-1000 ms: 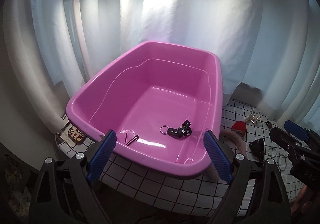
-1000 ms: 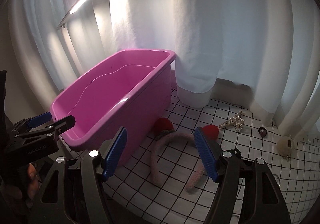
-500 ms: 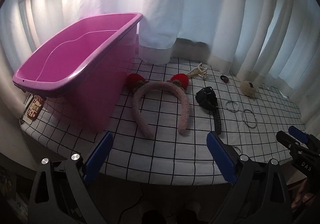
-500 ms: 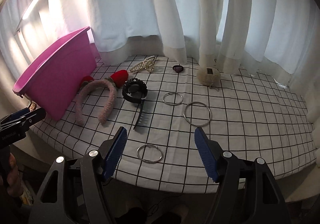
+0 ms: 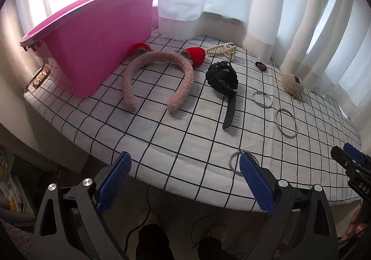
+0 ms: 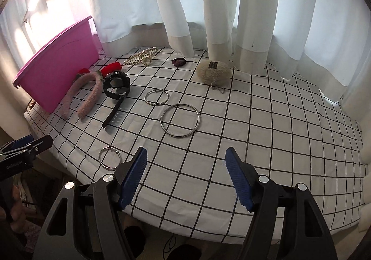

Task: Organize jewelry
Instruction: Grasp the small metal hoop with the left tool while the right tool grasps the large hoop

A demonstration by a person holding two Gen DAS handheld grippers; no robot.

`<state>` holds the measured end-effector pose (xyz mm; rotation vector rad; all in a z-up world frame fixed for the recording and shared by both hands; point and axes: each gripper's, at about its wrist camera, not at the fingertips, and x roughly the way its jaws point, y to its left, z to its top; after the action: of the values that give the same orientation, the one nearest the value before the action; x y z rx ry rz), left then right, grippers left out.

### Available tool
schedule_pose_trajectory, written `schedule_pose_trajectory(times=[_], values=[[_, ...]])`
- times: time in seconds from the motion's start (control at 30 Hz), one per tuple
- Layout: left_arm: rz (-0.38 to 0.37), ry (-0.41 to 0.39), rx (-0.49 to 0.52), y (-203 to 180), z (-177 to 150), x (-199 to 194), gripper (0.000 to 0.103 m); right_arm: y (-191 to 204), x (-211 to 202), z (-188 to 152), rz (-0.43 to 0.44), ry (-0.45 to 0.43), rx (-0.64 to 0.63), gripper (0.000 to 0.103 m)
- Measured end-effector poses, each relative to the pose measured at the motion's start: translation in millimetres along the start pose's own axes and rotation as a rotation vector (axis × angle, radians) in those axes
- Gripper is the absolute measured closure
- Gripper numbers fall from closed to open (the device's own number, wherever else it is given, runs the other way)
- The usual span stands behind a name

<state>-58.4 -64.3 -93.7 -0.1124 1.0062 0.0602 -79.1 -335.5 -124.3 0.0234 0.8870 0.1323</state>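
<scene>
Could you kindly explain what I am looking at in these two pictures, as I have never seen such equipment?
A person holds a two-finger clamp in each hand; each carries a camera looking along its blue-padded fingers. One picture is from the left gripper, the other from the right gripper. Both are open and hold nothing. On the checked tablecloth lie a pink tub, a fluffy pink headband, a black watch, three metal bangles, the largest in the middle, a pearl hair claw, a dark hair tie and a fuzzy beige keychain.
</scene>
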Motion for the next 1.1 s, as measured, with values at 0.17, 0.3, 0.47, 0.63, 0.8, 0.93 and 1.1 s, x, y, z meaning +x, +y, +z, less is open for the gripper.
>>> schedule_pose_trajectory(times=[0.17,0.3,0.47,0.63,0.8,0.93,1.1], values=[[0.076,0.013,-0.095,-14,-23,9,0.01,-15,34,4,0.07,0.047,-0.086,0.036],[0.095,0.019,-0.136,-26,-32,22,0.01,-18,57,6,0.103,0.062,-0.127,0.036],[0.096,0.018,-0.141,-46,-38,41,0.01,-22,78,11,0.123,0.049,-0.13,0.036],[0.095,-0.009,-0.162,-59,-43,52,0.01,-22,91,12,0.152,0.037,-0.163,0.036],[0.106,-0.026,-0.152,-71,-45,62,0.01,-24,104,10,0.165,0.036,-0.184,0.036],[0.116,-0.028,-0.138,-80,-42,67,0.01,-24,112,12,0.181,0.036,-0.185,0.036],[0.113,-0.011,-0.161,-79,-40,76,0.01,-19,119,18,0.209,0.043,-0.202,0.036]])
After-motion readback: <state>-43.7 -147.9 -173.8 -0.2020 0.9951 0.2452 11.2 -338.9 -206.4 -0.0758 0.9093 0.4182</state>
